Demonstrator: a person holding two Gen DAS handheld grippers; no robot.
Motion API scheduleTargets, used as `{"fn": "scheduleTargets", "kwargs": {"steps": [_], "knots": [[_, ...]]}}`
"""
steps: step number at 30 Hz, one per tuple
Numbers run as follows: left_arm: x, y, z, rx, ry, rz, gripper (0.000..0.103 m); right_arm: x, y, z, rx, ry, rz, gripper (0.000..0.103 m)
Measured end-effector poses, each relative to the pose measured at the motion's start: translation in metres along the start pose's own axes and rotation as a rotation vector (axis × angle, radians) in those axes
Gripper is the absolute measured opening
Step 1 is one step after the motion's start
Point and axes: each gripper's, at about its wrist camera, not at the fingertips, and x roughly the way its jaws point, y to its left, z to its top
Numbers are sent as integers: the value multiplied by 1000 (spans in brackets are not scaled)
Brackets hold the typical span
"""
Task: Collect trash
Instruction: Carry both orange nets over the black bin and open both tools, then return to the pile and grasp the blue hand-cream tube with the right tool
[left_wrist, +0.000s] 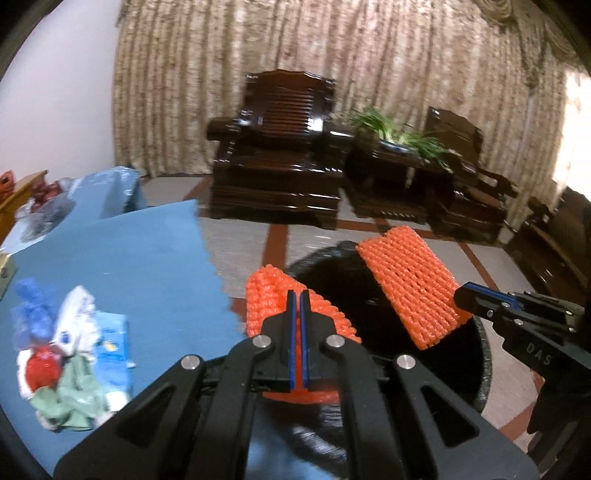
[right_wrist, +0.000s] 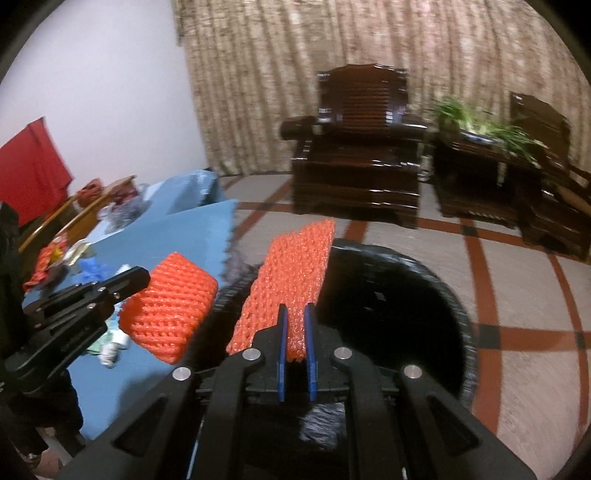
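My left gripper (left_wrist: 299, 295) is shut on an orange foam fruit net (left_wrist: 273, 295) and holds it at the near rim of a black-lined trash bin (left_wrist: 476, 369). My right gripper (right_wrist: 295, 314) is shut on a second, flatter orange foam net (right_wrist: 291, 273) and holds it over the bin's opening (right_wrist: 388, 306). Each gripper shows in the other's view: the right one (left_wrist: 465, 295) with its net (left_wrist: 410, 284), the left one (right_wrist: 136, 277) with its net (right_wrist: 173, 306). More trash (left_wrist: 70, 354) lies on the blue table (left_wrist: 147, 266): wrappers, a red ball, green and blue scraps.
The bin stands on a tiled floor beside the table's right edge. Dark wooden armchairs (left_wrist: 280, 147) and a side table with a plant (left_wrist: 399, 136) stand against a curtain at the back. A wooden tray with bagged items (right_wrist: 96, 206) sits at the table's far left.
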Motion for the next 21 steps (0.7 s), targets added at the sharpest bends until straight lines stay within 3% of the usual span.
{"fn": "scheduleTargets", "kwargs": {"steps": [4, 5, 6, 8, 10, 12, 13, 15, 21], "knots": [[21, -20, 0, 6, 34, -57, 4, 1, -23, -7, 36, 22, -53, 11], [24, -22, -1, 6, 42, -67, 10, 2, -25, -9, 43, 27, -64, 13], [27, -22, -1, 5, 49, -71, 28, 2, -30, -12, 53, 31, -82, 13], [27, -23, -2, -1, 37, -68, 52, 2, -35, -16, 64, 37, -100, 17], [23, -22, -3, 1, 22, -61, 60, 2, -36, -17, 72, 34, -113, 40], [20, -16, -3, 2, 21, -42, 71, 0, -36, -18, 79, 25, -118, 53], [19, -12, -3, -3, 21, -31, 74, -1, -38, -18, 81, 20, -122, 75], [13, -1, -2, -24, 11, -3, 85, -4, -34, -17, 87, -14, -154, 98], [-15, 39, -5, -69, -10, 101, 94, -5, -16, -9, 79, -44, -110, 97]]}}
